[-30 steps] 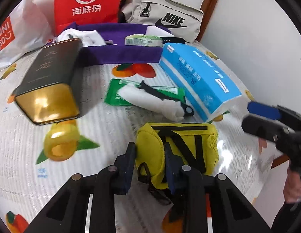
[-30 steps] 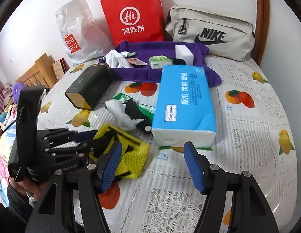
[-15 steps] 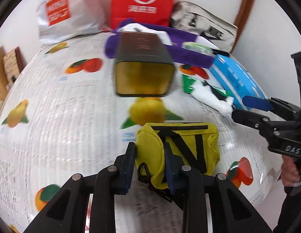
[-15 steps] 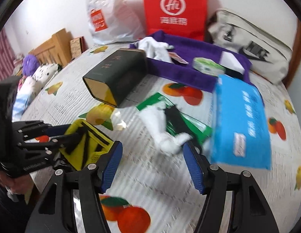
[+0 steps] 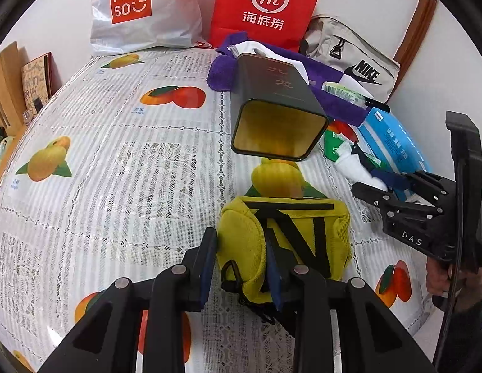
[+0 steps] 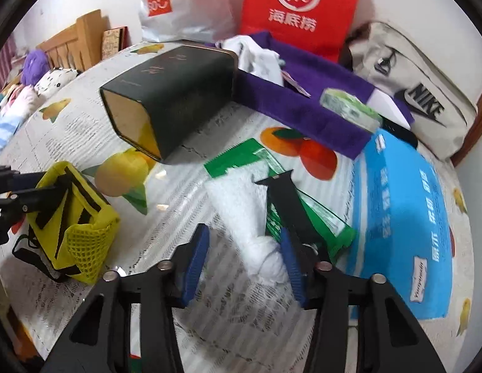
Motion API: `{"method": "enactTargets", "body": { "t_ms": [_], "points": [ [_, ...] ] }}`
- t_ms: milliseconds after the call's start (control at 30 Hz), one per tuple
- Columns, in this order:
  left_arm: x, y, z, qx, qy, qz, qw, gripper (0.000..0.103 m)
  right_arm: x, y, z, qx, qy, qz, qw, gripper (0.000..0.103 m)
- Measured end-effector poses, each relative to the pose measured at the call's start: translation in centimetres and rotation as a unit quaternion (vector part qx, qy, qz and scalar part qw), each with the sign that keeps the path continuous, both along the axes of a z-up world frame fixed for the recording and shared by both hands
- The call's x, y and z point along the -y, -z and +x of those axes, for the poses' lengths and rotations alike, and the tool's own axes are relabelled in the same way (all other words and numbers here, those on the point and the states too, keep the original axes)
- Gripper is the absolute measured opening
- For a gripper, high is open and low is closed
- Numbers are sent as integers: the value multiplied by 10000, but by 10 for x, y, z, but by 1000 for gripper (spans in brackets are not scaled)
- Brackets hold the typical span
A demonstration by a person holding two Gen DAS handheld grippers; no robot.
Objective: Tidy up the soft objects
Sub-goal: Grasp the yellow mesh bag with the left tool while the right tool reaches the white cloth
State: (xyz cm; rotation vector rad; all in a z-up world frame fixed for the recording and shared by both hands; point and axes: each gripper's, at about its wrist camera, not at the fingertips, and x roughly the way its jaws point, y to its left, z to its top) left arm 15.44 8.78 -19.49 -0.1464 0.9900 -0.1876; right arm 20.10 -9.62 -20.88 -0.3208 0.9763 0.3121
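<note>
A yellow mesh pouch with black straps [image 5: 284,242] is pinched by the left gripper [image 5: 241,264] beside open tablecloth; the right gripper [image 6: 244,261] – jaws just closing – is spread around a knotted white cloth [image 6: 256,236], its left pad still clear of it.

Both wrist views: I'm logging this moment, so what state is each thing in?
Yellow pouch: clamped at one end in the left gripper.
White rolled cloth: lying on the table, between the right gripper jaws, which have just been closing; grip not yet certain.
Dark tin: on its side, open end showing.
Blue tissue pack: lying flat.
Red paper bag: upright.
</note>
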Motion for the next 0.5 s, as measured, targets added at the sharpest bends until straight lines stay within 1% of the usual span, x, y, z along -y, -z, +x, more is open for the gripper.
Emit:
{"method": "enactTargets", "body": {
  "t_ms": [33,100,200,300,367,467,500],
  "points": [
    [0,0,0,-11,0,3,10000,30,-1,-1,-1,5,-3,16,10000,18],
    [0,0,1,-27,-14,-22,10000,30,-1,-2,-3,0,0,-58,10000,18],
    [1,1,0,5,-30,-29,10000,33,1,-7,-14,-48,-109,21,9999,18],
    [4,2,0,30,12,-144,9999,45,8,-12,-28,-130,-144,89,9998,18],
    [9,2,0,54,58,-148,9999,57,15,-14,-39,-208,-123,150,9996,18],
    [19,3,0,110,127,25,9999,67,26,-17,-56,-230,-60,202,9995,18],
    [23,3,-1,141,126,107,9998,68,31,-18,-60,-215,-8,217,9995,18]
  ]
}}
